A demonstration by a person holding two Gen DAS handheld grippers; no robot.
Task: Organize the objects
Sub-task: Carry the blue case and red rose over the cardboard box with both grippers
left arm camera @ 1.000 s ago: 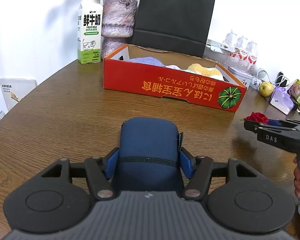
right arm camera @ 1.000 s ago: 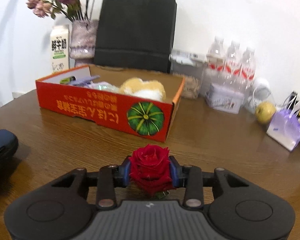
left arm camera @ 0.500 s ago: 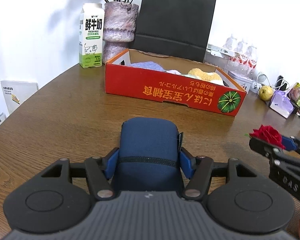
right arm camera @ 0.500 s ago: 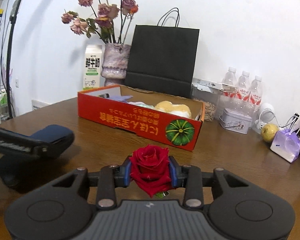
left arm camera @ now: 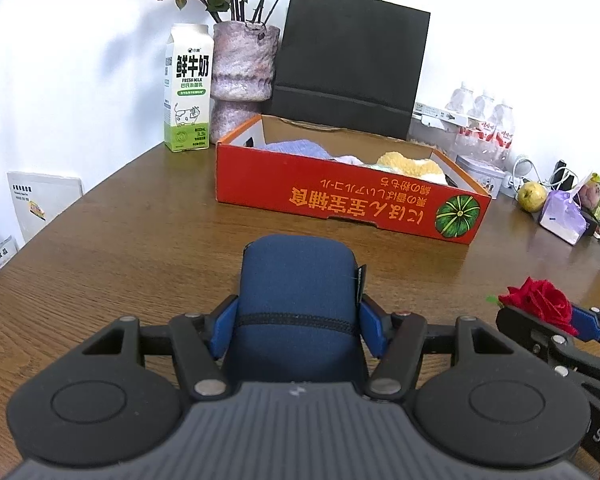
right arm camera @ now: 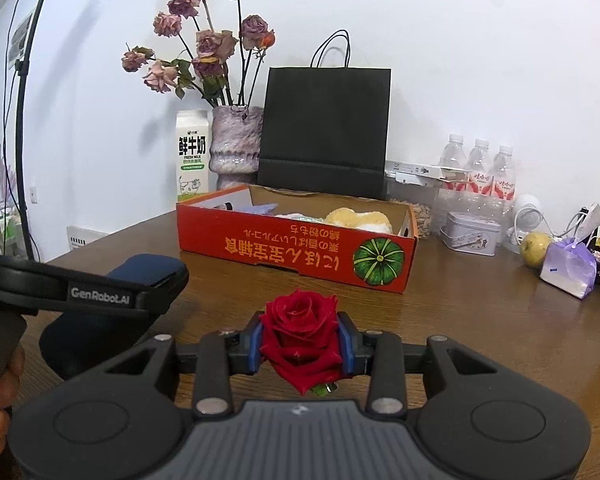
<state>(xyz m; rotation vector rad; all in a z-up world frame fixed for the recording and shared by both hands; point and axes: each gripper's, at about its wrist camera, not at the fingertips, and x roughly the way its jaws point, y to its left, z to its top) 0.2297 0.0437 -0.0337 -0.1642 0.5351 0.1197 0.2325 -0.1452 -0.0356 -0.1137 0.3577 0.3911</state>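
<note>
The left gripper clamps a blue pouch above the table; its side reads "GenRobot.AI". The right gripper pinches a red rose, both short of the orange box. The carton behind says "FRESH MILK".

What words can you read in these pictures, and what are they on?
"鲜牛奶" and "FRESH MILK": milk carton.
"GenRobot.AI": left claw, seen from the right wrist.
Orange upside-down Japanese lettering: red box, too hard to read.
Water bottles: labels too small to read.
</note>
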